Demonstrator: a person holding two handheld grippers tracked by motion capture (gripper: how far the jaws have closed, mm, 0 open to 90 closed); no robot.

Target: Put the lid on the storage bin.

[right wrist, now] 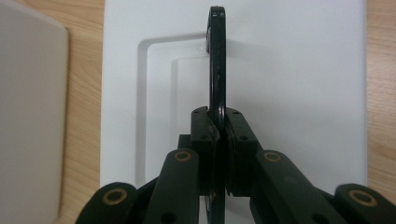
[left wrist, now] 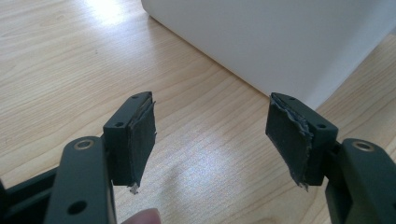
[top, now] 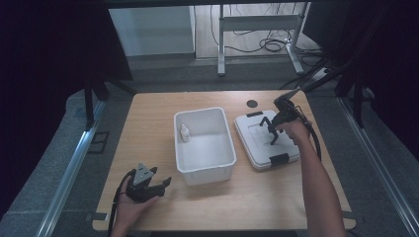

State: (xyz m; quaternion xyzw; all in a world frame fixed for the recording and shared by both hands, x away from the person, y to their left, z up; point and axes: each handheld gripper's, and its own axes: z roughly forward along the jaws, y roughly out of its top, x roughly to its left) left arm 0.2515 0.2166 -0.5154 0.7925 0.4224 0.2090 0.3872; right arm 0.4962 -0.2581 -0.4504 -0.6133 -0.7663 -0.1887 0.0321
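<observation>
Right tool (right wrist: 218, 140) clamped on lid handle (right wrist: 217, 60)

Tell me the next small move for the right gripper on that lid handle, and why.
Probably lift straight up a little. The right gripper is shut on the black handle, raised upright above the white lid, which lies flat on the table beside the open bin.
</observation>
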